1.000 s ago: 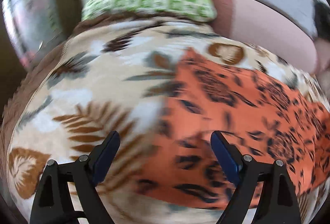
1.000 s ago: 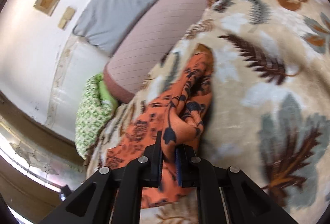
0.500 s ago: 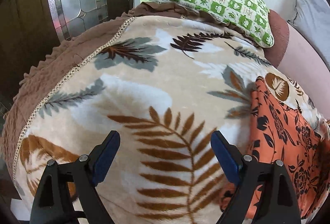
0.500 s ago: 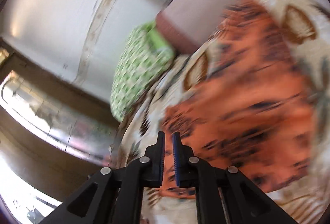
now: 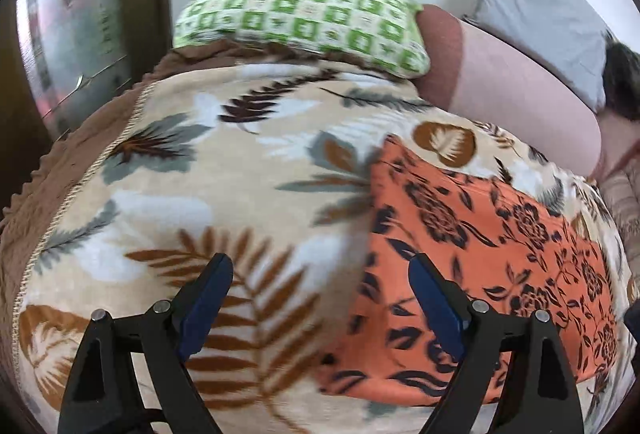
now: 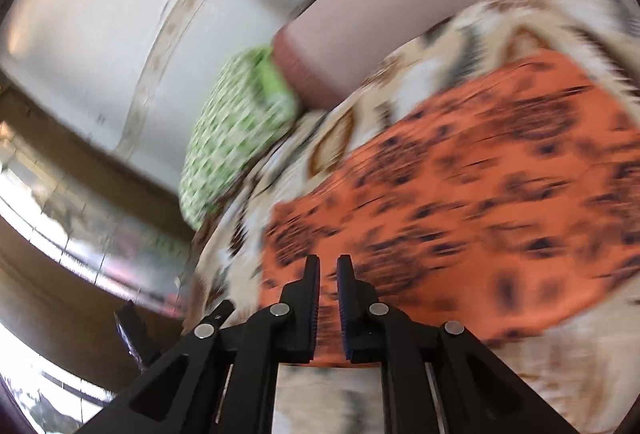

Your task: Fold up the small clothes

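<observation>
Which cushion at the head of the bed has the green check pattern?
The green-and-white checked pillow, lying at the far edge of the leaf-print blanket. The bolster beside it is plain pink, and the pillow behind is grey.

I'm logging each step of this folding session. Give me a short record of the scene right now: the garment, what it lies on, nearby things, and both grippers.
garment: orange cloth with dark flower print, lying flat
surface: leaf-print blanket, brown edge on its left
nearby: green checked pillow behind; pink bolster beside the pillow
left gripper: open, holding nothing, above the cloth's left edge
right gripper: shut, nothing between its fingers, over the cloth
image quality: right wrist view blurred
</observation>
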Demonstrator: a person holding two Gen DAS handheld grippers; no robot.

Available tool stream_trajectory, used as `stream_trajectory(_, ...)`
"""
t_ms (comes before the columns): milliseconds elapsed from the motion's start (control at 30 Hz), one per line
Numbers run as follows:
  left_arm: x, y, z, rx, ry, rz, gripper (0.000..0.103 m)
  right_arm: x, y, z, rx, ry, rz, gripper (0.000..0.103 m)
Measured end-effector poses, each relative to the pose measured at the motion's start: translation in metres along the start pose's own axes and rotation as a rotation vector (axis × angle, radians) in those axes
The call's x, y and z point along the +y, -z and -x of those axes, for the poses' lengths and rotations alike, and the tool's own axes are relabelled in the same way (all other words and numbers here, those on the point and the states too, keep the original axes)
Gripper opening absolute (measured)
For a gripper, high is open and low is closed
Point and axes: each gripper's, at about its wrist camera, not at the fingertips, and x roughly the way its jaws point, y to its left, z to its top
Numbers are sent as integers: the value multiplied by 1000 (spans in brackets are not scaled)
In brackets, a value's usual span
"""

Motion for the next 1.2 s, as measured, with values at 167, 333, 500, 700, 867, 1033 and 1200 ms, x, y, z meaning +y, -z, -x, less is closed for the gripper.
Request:
stream_trajectory(167,-48,14,-4,33,121,-68,90,-78,-12,58,-61,34,-171,88)
stream_trajectory(333,-110,43,-12,85,179,-200,90,-131,-12,80,-115,37,-329,92)
stream_trajectory(500,-147,64,-28,138,123,-317,90,-164,-8,65,-74,73,-426,74)
stream_trajectory(700,-149,66,-35,126,107,-337,90,-197,-12,46,-133,85,-522,69)
stream_trajectory(867,-133,54,-26,145,133,-295,90,-192,-28,33,-167,70,-432,32)
stream_trajectory(1033,-50,51,21,118,128,-40,90,-196,-23,26,-139,96,-443,27)
stream_trajectory(1200,24,79,28,224,131,285,90,-195,-19,19,-95,72,-466,27)
